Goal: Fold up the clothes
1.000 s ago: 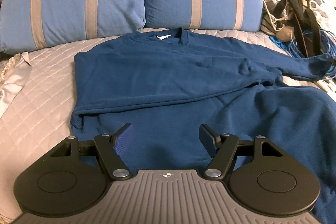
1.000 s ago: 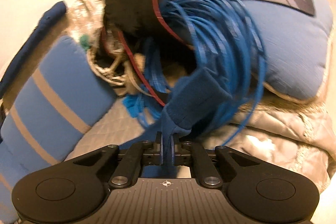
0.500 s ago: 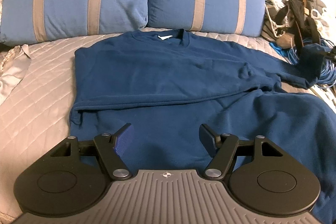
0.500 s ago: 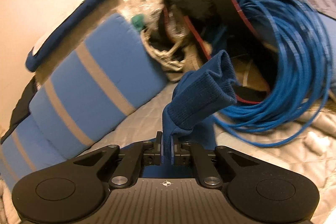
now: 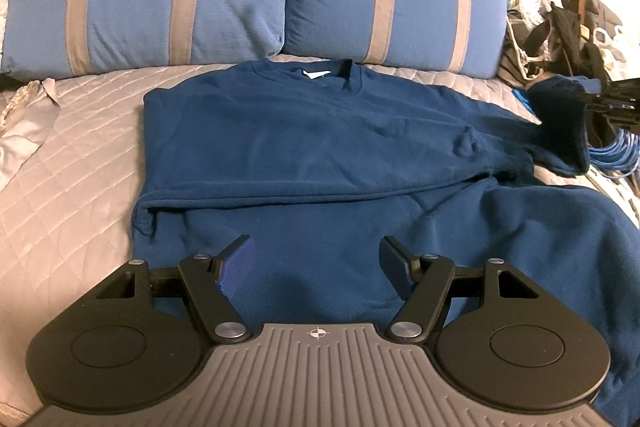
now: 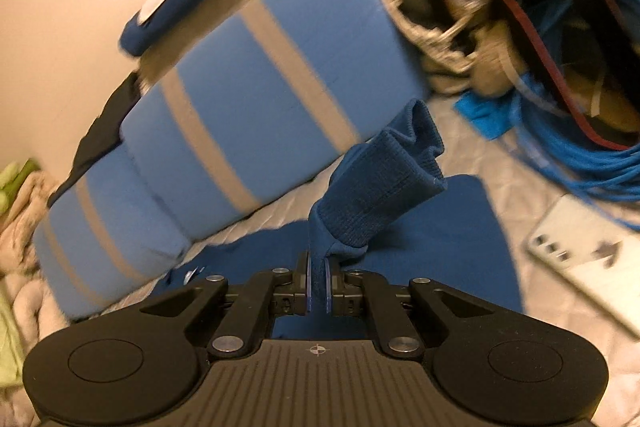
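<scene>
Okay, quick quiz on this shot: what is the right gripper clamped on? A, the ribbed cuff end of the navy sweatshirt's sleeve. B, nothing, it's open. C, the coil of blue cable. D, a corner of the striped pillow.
A: in the right wrist view the right gripper is shut on the fabric just below the ribbed cuff of the navy sweatshirt, and the cuff stands up above the gripper.

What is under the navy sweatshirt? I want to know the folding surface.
The navy sweatshirt lies on a grey quilted bedspread, visible all around its left side and collar. Whether anything else lies beneath it cannot be seen; the fabric covers that part.
</scene>
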A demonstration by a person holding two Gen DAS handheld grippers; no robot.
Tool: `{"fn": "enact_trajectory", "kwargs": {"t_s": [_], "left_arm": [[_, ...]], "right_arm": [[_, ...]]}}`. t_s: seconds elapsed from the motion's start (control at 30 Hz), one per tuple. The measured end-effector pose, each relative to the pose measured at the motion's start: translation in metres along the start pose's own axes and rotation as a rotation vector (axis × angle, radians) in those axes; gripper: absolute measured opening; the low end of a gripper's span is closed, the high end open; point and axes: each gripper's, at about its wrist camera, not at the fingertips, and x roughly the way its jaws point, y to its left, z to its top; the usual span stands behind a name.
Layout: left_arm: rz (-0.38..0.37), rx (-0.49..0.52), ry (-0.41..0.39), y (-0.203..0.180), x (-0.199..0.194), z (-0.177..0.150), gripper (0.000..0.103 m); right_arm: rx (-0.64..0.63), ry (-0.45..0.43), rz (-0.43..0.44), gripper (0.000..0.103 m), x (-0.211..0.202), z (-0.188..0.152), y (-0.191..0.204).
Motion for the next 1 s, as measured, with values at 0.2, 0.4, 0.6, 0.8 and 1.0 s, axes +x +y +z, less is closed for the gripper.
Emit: {"fn": "enact_trajectory", "kwargs": {"t_s": [0.2,0.4,0.6,0.8,1.0], "left_arm": [[-0.002,-0.007,-0.006,0.001,0.000,-0.001,0.068],[-0.005,-0.014,-0.009,0.003,-0.001,-0.001,0.068],[-0.006,-0.017,-0.011,0.004,-0.001,-0.001,0.068],[-0.016,-0.037,-0.013,0.008,-0.001,-0.001,0.068],[-0.036,-0.054,0.048,0.010,0.005,0.003,0.068]], "right_arm": [[-0.052,0.045,0.072,0.008,0.025,-0.019,0.042],[-0.183,0.048,0.126,0.008,0.045,-0.042,0.104],[-0.419,0.169,0.197,0.011,0.073,-0.088,0.171],[-0.604,0.282,0.190,0.064,0.071,-0.119,0.196],[-0.603,0.275,0.175,0.093,0.047,-0.120,0.184]]}}
